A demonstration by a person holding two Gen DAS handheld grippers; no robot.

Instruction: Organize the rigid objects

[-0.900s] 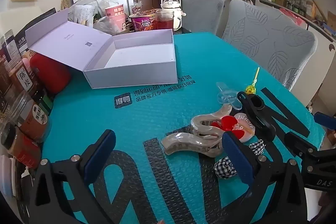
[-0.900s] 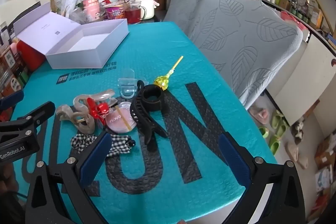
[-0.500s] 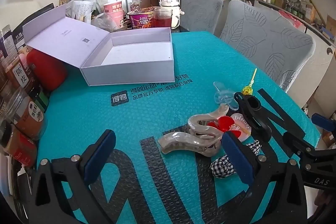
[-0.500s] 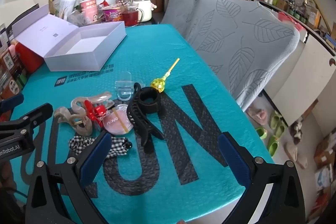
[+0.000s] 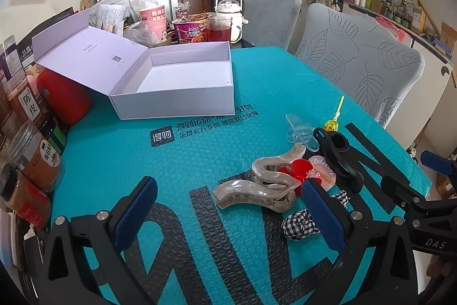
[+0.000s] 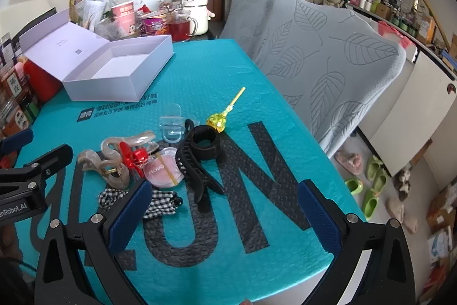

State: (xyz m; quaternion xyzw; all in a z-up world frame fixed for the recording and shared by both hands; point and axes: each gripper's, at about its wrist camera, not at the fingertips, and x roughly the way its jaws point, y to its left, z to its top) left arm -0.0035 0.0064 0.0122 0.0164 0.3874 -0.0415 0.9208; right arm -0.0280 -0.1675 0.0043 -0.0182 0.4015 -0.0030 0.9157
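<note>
A pile of small things lies on the teal mat: a beige hair claw [image 5: 257, 186] [image 6: 111, 159], a black hair claw [image 5: 337, 159] [image 6: 200, 159], a red clip [image 6: 134, 157], a pink round compact [image 6: 162, 172], a clear clip [image 6: 170, 125], a yellow lollipop [image 6: 221, 117] and a checked scrunchie [image 6: 154, 203]. An open white box [image 5: 182, 87] [image 6: 114, 76] stands at the far left. My left gripper [image 5: 228, 216] is open, just short of the beige claw. My right gripper [image 6: 222, 219] is open, near the black claw.
Spice jars [image 5: 37, 159] and a red can [image 5: 64, 96] line the mat's left edge. Cups, a red drink jug [image 6: 180, 27] and a white kettle [image 6: 195, 10] crowd the far end. Two grey chairs [image 6: 328, 59] stand on the right, where the table edge drops off.
Both views have pulled back and risen slightly; the pile and box sit a little lower and farther. Nothing on the mat has moved. Both grippers stay open.
</note>
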